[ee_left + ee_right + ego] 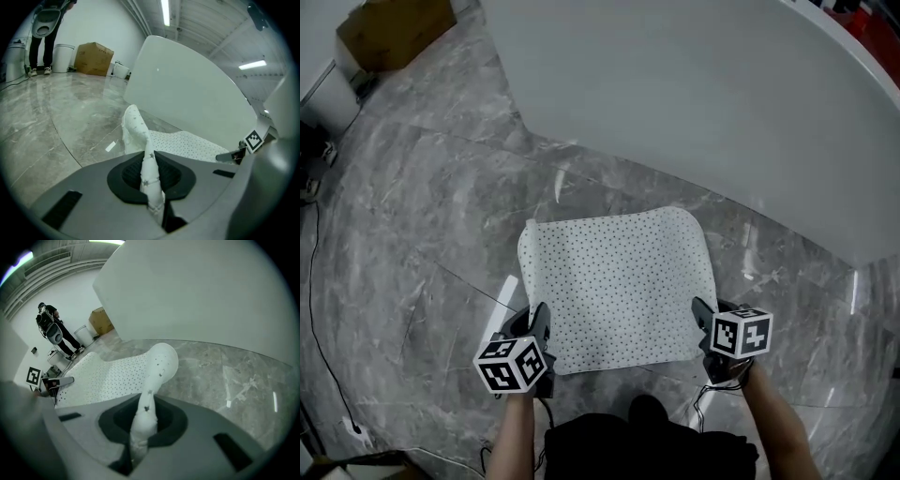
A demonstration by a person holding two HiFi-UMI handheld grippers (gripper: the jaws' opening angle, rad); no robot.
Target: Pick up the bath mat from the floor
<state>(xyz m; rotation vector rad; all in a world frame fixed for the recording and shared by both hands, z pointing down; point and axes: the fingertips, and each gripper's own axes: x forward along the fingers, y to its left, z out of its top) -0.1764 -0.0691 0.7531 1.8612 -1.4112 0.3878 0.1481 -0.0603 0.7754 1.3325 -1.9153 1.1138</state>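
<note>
A white bath mat (617, 286) with small dark dots is spread over the grey marble floor, its near edge lifted. My left gripper (542, 323) is shut on the mat's near left corner (149, 180), which runs pinched between its jaws. My right gripper (703, 319) is shut on the near right corner (143, 420), with the cloth curling up ahead of the jaws. In the left gripper view the dotted mat (187, 143) stretches toward the right gripper (239, 154). The right gripper view shows the mat (101, 376) reaching back to the left gripper (54, 383).
A big white curved tub wall (703, 103) stands just beyond the mat. A cardboard box (394, 28) sits at the far left. A black cable (319, 309) trails along the left floor. A person (51, 331) stands far off with a white bin (63, 57) nearby.
</note>
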